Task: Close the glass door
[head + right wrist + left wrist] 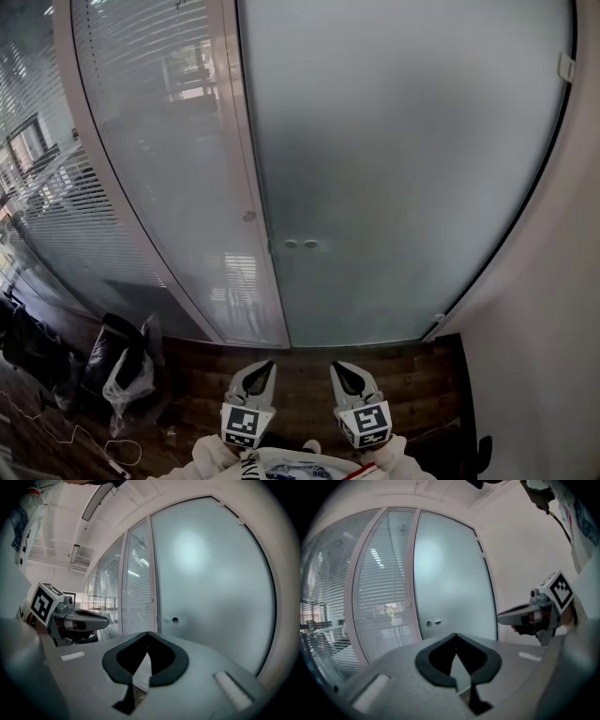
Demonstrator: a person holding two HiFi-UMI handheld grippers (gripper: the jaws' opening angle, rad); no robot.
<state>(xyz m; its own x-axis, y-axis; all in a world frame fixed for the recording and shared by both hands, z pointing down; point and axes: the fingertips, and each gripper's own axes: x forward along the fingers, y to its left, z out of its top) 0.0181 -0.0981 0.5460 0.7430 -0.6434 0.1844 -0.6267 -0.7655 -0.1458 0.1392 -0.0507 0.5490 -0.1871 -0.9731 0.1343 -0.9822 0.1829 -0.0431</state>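
The frosted glass door [403, 169] stands straight ahead, its left edge against the pale frame post [246, 187]. Two small round fittings [300, 244] sit near that edge; they also show in the left gripper view as round fittings [432, 622] and in the right gripper view as round fittings [171, 619]. My left gripper [261, 370] and right gripper [343, 372] are held side by side low and close to my body, well short of the door. Both are shut with nothing between the jaws. Each gripper view shows the other gripper beside it: the right gripper [501, 617] and the left gripper [107, 618].
A glass partition with blinds [159, 169] runs off to the left of the door. Black and white bags [117, 361] lie on the wooden floor [300, 361] at the left, with a white cable [75, 441] nearby. A plain wall [562, 328] closes the right side.
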